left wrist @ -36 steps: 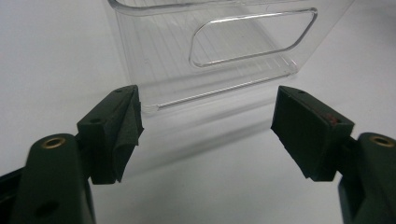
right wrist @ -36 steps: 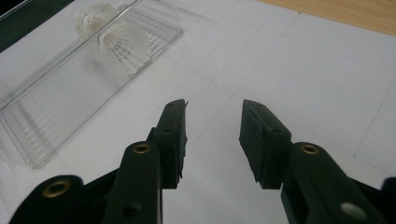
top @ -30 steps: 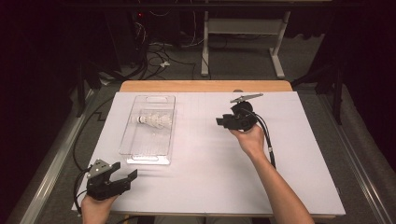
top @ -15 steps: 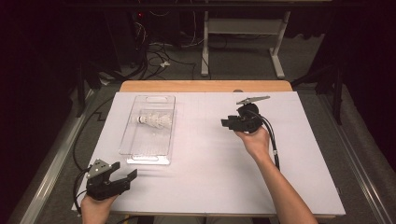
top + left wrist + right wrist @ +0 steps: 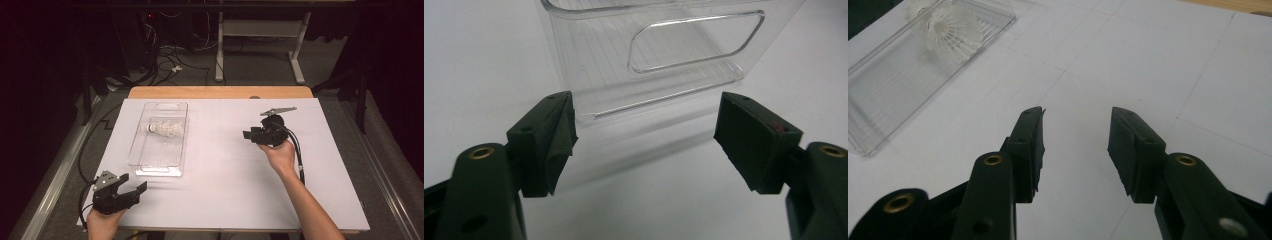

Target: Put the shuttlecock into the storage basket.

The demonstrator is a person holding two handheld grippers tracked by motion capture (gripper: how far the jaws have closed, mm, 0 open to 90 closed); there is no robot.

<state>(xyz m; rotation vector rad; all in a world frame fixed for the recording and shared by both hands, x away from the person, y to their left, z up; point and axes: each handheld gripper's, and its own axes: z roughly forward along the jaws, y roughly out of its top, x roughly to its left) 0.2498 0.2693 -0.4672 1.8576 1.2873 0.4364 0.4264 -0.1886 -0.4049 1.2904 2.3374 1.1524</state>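
A white shuttlecock (image 5: pixel 165 129) lies on its side in the far half of a clear plastic tray (image 5: pixel 155 162) on the left of the white table. In the right gripper view the shuttlecock (image 5: pixel 950 29) sits in the tray (image 5: pixel 878 110) at the upper left. My left gripper (image 5: pixel 135 191) rests open at the table's near left corner, its jaws pointing at the tray's near end wall (image 5: pixel 664 55). My right gripper (image 5: pixel 248 135) is held open above the table's right half, jaws turned left toward the tray, nothing between them (image 5: pixel 1075 150).
The white sheet (image 5: pixel 230 170) covers the table, with a wooden strip (image 5: pixel 220 92) along the far edge. Cables (image 5: pixel 165 60) and a desk frame (image 5: pixel 260 45) stand on the floor beyond. A cable (image 5: pixel 299 160) trails from my right gripper along the forearm.
My right gripper has drifted a little to the right and nearer, away from the tray. The left gripper, tray and shuttlecock have stayed where they were.
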